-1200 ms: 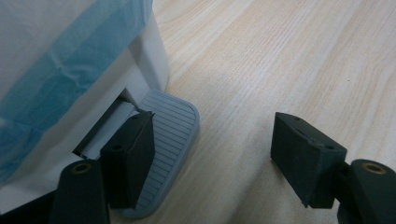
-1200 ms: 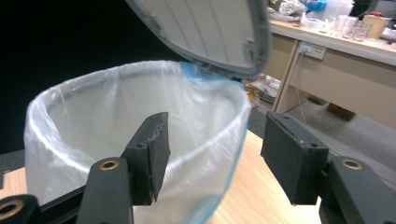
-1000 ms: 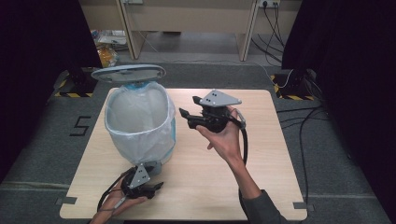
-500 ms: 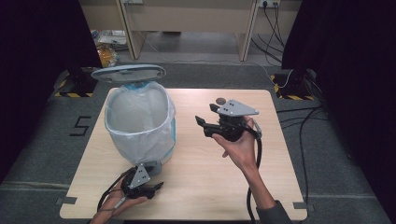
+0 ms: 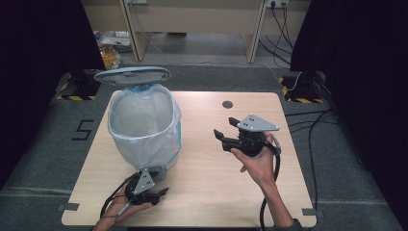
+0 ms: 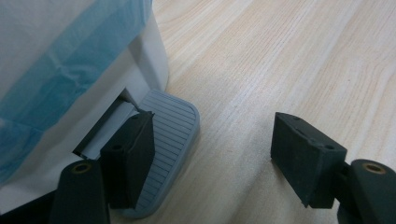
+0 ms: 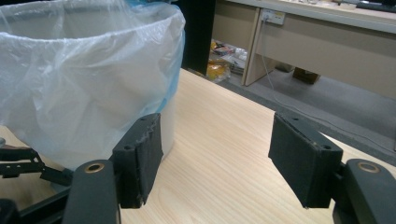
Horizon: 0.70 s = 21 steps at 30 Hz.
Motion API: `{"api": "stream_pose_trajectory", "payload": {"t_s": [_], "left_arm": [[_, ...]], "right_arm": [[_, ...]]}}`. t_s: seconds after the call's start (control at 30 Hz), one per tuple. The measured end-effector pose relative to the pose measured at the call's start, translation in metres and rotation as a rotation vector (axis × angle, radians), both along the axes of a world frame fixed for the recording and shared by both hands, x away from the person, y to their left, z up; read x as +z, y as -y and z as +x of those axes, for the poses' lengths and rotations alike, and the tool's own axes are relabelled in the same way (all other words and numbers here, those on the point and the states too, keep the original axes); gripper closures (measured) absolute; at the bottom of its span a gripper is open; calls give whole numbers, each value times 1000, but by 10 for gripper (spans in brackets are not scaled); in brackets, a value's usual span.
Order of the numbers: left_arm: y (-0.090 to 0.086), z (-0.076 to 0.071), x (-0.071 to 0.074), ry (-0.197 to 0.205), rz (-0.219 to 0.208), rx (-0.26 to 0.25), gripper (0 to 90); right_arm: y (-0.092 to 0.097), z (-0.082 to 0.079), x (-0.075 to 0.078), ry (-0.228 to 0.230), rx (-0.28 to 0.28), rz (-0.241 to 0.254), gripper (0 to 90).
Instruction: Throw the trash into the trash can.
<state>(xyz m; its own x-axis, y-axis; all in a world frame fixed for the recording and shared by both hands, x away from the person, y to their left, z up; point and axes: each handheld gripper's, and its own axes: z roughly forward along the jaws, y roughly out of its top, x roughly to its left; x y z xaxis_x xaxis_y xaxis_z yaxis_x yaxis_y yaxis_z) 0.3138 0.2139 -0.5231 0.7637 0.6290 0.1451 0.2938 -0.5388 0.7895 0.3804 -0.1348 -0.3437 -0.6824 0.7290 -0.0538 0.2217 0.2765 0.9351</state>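
Pedal bin (image 5: 144,126) stands at bench (image 5: 207,192) left, lid up. Left hand-held gripper (image 6: 212,149), jaws wide, one jaw presses pedal (image 6: 170,135); keep pressure. Right hand-held gripper (image 5: 226,129) empty, jaws just opening, clear of liner (image 7: 70,84).

- The lined pedal bin (image 5: 144,125) blocks the tabletop's (image 5: 207,192) left half, its raised lid (image 5: 132,75) over the far rim.
- Its pedal (image 6: 170,135) juts out beside the left gripper's (image 5: 155,194) fingers (image 6: 130,156).
- Bare tabletop lies between the bin and the right gripper (image 5: 226,127).
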Motion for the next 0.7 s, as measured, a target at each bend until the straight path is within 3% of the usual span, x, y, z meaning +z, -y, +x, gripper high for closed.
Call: {"api": "stream_pose_trajectory", "payload": {"t_s": [0.5, 0.7], "left_arm": [[0, 0, 0, 2, 4, 0, 302], [0, 0, 0, 2, 5, 0, 302]], "right_arm": [[13, -17, -34, -19, -40, -45, 287], [17, -20, -50, -46, -53, -49, 283]]}}
